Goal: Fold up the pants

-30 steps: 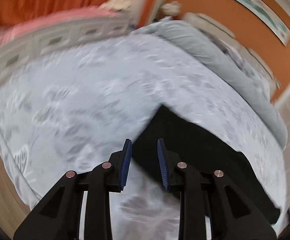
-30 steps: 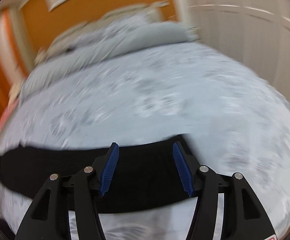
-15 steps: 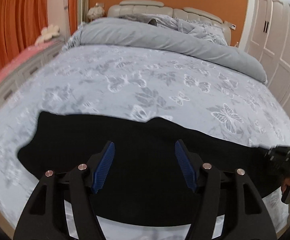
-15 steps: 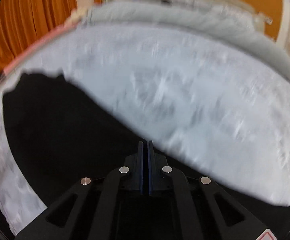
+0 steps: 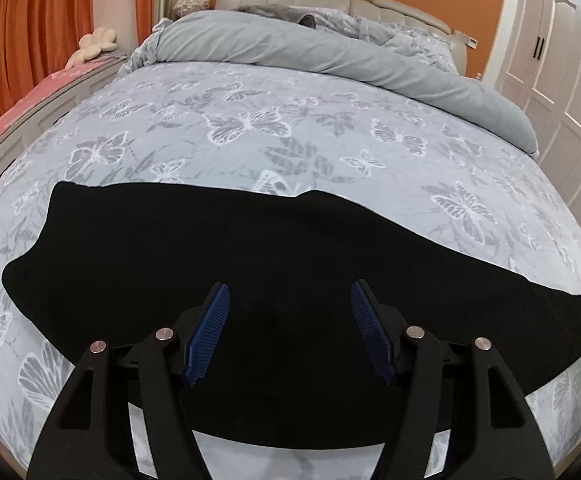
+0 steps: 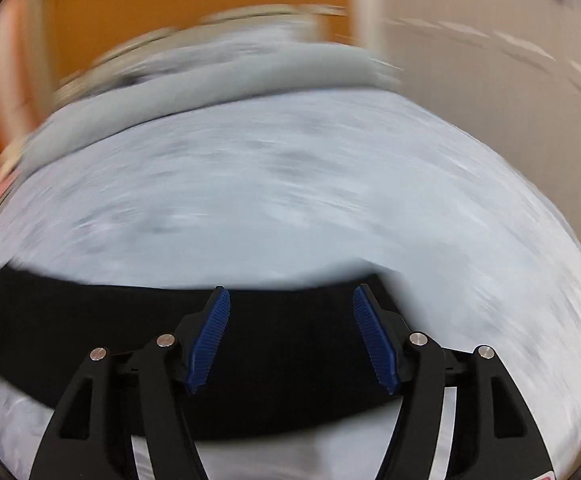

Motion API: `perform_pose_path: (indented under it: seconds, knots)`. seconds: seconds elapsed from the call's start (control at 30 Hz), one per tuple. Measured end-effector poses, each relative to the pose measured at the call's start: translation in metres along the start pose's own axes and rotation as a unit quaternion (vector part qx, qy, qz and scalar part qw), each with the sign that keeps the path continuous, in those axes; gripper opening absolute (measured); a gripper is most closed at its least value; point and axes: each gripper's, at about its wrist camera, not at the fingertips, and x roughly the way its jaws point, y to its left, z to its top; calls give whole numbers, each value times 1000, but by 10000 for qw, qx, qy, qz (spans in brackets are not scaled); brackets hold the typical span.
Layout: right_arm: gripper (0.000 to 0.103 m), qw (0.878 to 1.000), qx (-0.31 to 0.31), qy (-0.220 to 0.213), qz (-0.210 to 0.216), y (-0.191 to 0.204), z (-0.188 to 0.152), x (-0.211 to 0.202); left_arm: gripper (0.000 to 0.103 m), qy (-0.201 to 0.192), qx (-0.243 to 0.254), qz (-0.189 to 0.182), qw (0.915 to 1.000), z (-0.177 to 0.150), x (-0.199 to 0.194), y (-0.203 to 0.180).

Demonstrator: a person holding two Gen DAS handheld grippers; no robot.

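Bed point(image 5: 330, 128) fills the left wrist view: pale grey cover printed with butterflies, a grey duvet point(image 5: 330, 56) bunched along the headboard end. Orange wall and white wardrobe doors point(image 5: 562, 80) behind.

Black pants point(image 5: 218, 256) lie flat across the near part of the bed, a long dark band running side to side, apparently already doubled leg on leg; wider end to the left, narrow end tapering off to the right. Right wrist view is smeared with motion blur, but the same band point(image 6: 90, 320) shows, its end just past the fingers.

Left gripper point(image 5: 290, 308) hangs over the middle of the fabric, fingers spread, nothing between them. Right gripper point(image 6: 290, 308) over the pants' end, its fingers just having opened, spread, no cloth pinched.

Step in hand, as judged: taking hold for the next fold. Best done by pinching both layers at an edge, each gripper at a matching corner, lifting together and laying the end over evenly to avoid wrinkles.

No brand, label or legible writing seen anywhere.
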Motion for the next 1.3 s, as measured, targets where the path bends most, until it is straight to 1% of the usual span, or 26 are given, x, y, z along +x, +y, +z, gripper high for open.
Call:
perform_pose_path:
  seconds: [0.07, 0.1, 0.13, 0.17, 0.2, 0.27, 0.3, 0.33, 0.37, 0.4, 0.43, 0.47, 0.53, 0.57, 0.6, 0.63, 0.67, 0.8, 0.87, 0.93, 0.97, 1.03, 1.13, 1.2, 1.27, 1.3]
  knots:
    - [62, 9992, 197, 340, -20, -31, -14, 14, 64, -47, 67, -15, 10000, -3, -2, -10]
    - [53, 9987, 225, 458, 84, -36, -17, 20, 66, -43, 107, -54, 9999, -4, -2, -16]
    - [20, 9974, 255, 606, 291, -36, -19, 29, 68, -30, 133, -103, 9999, -6, -1, -22]
    - [7, 9958, 251, 777, 425, -34, -20, 38, 68, -20, 159, -150, 9998, -8, -1, -28]
    - [7, 9962, 223, 749, 374, -33, -19, 37, 68, -27, 204, -180, 9996, -9, -1, -34]
    - [6, 9990, 97, 333, 265, -31, -6, 20, 68, -83, 365, -142, 9992, -10, 0, -47]
    - [6, 9992, 169, 237, 283, -37, -5, 14, 68, -147, 477, -79, 9987, -11, 0, -53]
    - [6, 9991, 252, 280, 208, -50, -3, 17, 69, -192, 566, -47, 9982, -12, 0, -57]
    - [7, 9987, 252, 432, 122, -60, -5, 29, 69, -215, 664, -28, 9976, -14, 1, -61]
    - [10, 9952, 272, 926, 155, -67, -12, 51, 69, -191, 780, -16, 9968, -16, 4, -65]
    - [11, 9940, 233, 1053, 160, -67, -15, 58, 69, -152, 832, -40, 9964, -17, 6, -67]
    - [16, 9966, 171, 799, 123, -65, -16, 47, 69, -103, 886, -67, 9960, -18, 9, -69]
    - [43, 9984, 355, 431, -25, -63, -15, 22, 69, -27, 916, -43, 9958, -21, 12, -70]
    - [50, 9986, 476, 237, 13, -62, -17, 9, 69, -3, 917, -61, 9958, -22, 12, -70]
    - [53, 9981, 603, 10, 99, -61, -22, -8, 69, 12, 912, -62, 9958, -23, 12, -69]
    - [53, 9979, 641, -34, 58, -59, -27, -17, 69, 20, 905, -89, 9959, -24, 10, -69]
    - [53, 9978, 656, 41, -4, -55, -33, -24, 69, 9, 909, -115, 9958, -24, 9, -68]
    - [53, 9953, 860, 400, 172, -49, -56, -26, 76, -85, 847, -157, 9962, -26, -4, -61]
    - [53, 9901, 1308, 473, 181, -61, -67, -24, 78, -128, 786, -214, 9966, -26, -11, -55]
    - [61, 9810, 1827, 473, 449, -75, -74, -25, 83, -137, 669, -247, 9974, -26, -16, -44]
    - [63, 9739, 2146, 471, 567, -83, -76, -23, 83, -120, 584, -264, 9979, -27, -18, -36]
    - [63, 9677, 2371, 537, 670, -86, -76, -15, 83, -77, 443, -234, 9987, -28, -20, -21]
    - [63, 9642, 2467, 644, 733, -82, -74, 0, 83, -74, 308, -18, 9995, -29, -22, 2]
    - [64, 9585, 2663, 668, 770, -80, -73, 12, 83, -74, 238, 37, 9997, -31, -24, 12]
    - [70, 9529, 2860, 627, 792, -80, -73, 21, 83, -79, 160, 72, 9998, -31, -26, 22]
    - [70, 9531, 2883, 529, 758, -78, -71, 22, 83, -77, 136, 86, 9998, -31, -26, 26]
